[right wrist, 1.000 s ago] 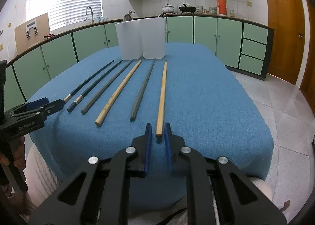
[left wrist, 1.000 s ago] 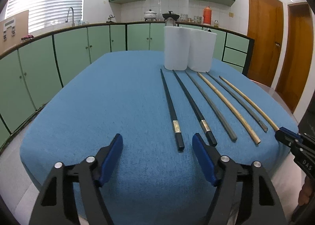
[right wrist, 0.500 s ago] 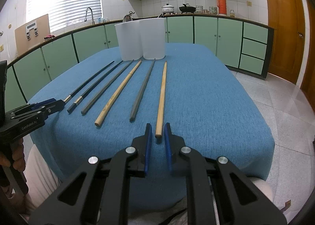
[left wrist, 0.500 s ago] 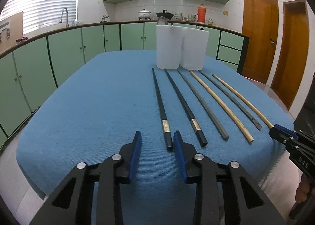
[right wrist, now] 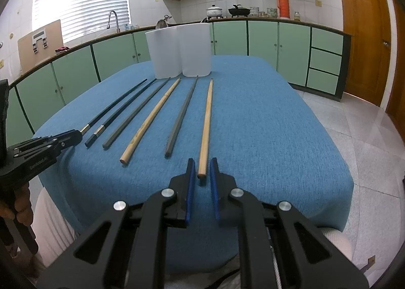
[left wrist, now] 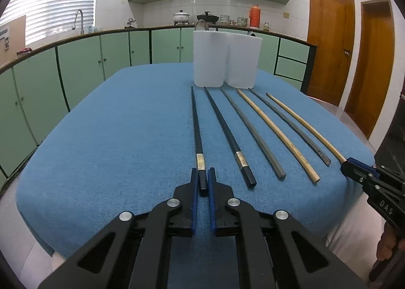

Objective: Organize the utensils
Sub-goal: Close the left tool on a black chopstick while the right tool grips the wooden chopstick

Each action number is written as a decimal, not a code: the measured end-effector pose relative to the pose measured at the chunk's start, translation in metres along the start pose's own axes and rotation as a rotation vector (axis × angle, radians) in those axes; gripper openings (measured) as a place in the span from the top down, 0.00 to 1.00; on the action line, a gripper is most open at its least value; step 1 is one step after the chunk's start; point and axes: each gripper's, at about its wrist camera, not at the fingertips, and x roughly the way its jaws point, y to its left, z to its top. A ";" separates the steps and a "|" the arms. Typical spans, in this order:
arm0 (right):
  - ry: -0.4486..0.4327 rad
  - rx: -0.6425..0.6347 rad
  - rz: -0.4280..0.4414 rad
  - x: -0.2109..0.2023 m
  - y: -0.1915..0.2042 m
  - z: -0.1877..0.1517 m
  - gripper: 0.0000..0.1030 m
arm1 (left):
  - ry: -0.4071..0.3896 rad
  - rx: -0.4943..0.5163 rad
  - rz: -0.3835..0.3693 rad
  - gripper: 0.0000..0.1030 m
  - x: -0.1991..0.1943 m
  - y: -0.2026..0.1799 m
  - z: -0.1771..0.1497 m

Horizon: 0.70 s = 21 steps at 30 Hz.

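Several chopsticks lie side by side on the blue tablecloth (left wrist: 114, 137), pointing at two white plastic cups (left wrist: 208, 59) at the far end. My left gripper (left wrist: 202, 175) has its jaws closed around the near end of the leftmost black chopstick (left wrist: 196, 124). My right gripper (right wrist: 201, 165) has its jaws narrow around the near end of the rightmost light wooden chopstick (right wrist: 206, 122), with a small gap on each side. The right gripper also shows in the left wrist view (left wrist: 354, 170), the left gripper in the right wrist view (right wrist: 68, 137).
Between the two held ends lie a second black chopstick (left wrist: 227, 132), two grey ones (left wrist: 253, 137) and another wooden one (left wrist: 278, 134). Green kitchen cabinets (left wrist: 76, 66) run behind the table. Tiled floor (right wrist: 367, 137) lies to the right.
My left gripper has moved forward and closed from wide open onto the end of the leftmost black chopstick. The right gripper has hardly moved.
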 end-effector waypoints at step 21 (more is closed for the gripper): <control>-0.075 -0.023 -0.020 -0.022 -0.005 0.027 0.94 | -0.132 0.016 0.016 0.94 -0.039 0.004 0.027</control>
